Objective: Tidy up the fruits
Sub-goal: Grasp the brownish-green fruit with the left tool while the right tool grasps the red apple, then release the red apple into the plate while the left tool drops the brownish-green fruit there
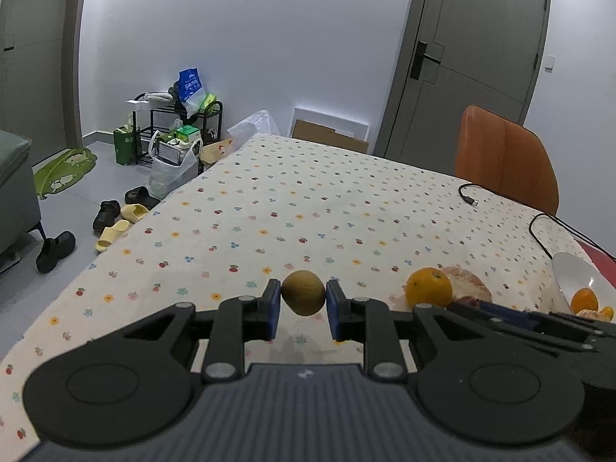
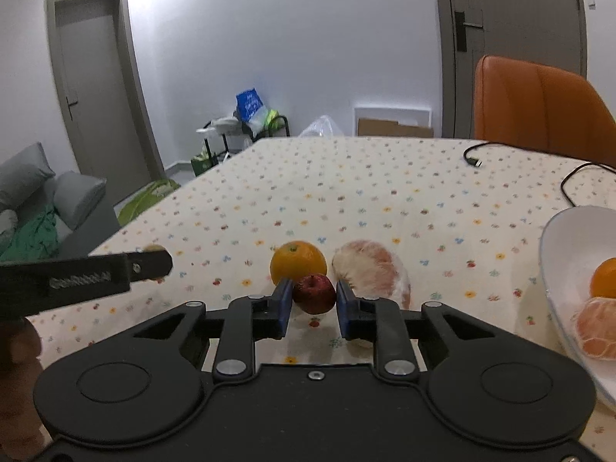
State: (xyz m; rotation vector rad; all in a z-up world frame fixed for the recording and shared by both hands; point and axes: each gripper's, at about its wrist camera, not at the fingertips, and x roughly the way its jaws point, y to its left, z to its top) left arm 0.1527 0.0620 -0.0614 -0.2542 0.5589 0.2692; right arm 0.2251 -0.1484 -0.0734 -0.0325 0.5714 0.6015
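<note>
The left gripper (image 1: 303, 297) pinches a brown-green kiwi (image 1: 303, 292) above the tabletop (image 1: 308, 200); the right gripper (image 2: 313, 294) pinches a small red apple (image 2: 314, 293) beside the orange (image 2: 297, 261).

One kiwi (image 1: 303, 292), one apple (image 2: 314, 293), two oranges (image 2: 298, 263) (image 2: 604, 278), one bowl (image 2: 566, 254).

Ahead of you the surface (image 2: 346, 177) lies bare to its far edge — free passage there. An orange (image 2: 298, 261) and peeled pomelo (image 2: 371, 269) crowd just beyond the right gripper (image 2: 313, 300); the white bowl (image 2: 566, 254) and a black cable (image 2: 569, 181) block the right side.
</note>
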